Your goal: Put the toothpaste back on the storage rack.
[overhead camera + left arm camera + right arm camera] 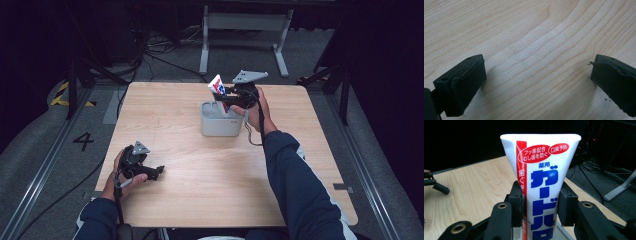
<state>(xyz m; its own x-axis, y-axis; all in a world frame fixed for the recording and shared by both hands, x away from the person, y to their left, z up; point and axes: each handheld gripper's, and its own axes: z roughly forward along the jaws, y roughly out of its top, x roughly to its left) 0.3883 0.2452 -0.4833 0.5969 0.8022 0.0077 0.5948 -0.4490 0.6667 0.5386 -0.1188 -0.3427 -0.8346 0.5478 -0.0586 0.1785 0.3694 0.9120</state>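
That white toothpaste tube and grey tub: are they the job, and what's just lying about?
In the job:
white toothpaste tube with blue and red print
grey plastic tub
right gripper, clamping the tube

Idle:
left gripper, open
wooden table

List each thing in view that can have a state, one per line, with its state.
Tube: held upright, flat end up, lower end over the grey bin.
Bin: upright on the table, open-topped.
Right hand-held gripper: shut on the tube, raised above the bin.
Left hand-held gripper: open, holding nothing, low over the table.
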